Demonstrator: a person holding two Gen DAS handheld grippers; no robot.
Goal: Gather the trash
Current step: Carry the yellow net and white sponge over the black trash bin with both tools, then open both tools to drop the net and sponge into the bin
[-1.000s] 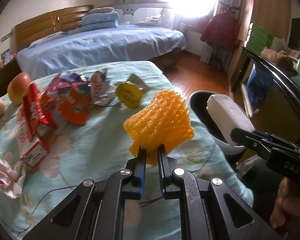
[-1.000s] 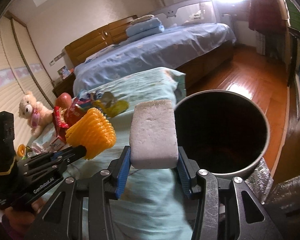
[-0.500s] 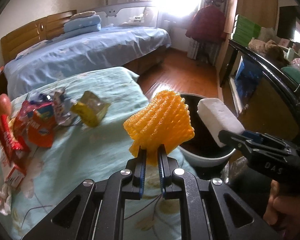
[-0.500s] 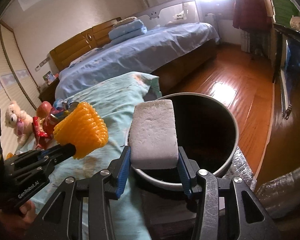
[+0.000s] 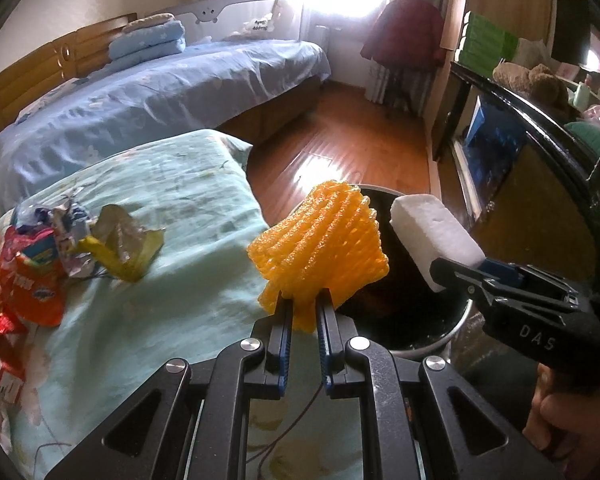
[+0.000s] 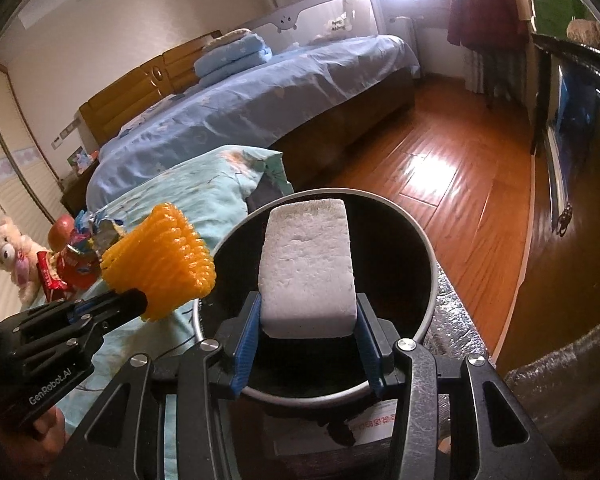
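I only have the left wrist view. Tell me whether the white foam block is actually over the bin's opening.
Observer: Yes. In the right wrist view the white foam block sits framed inside the bin rim, clamped in the right gripper.
Operator: Report where the orange foam net is relative to the rim.
Observer: The orange foam net, held by the left gripper, hangs at the bin's left edge, mostly over the bedspread.

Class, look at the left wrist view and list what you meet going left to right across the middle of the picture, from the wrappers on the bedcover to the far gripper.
Red and orange snack wrappers → yellow-green wrapper → orange foam net held in the left gripper → white foam block → right gripper holding it.
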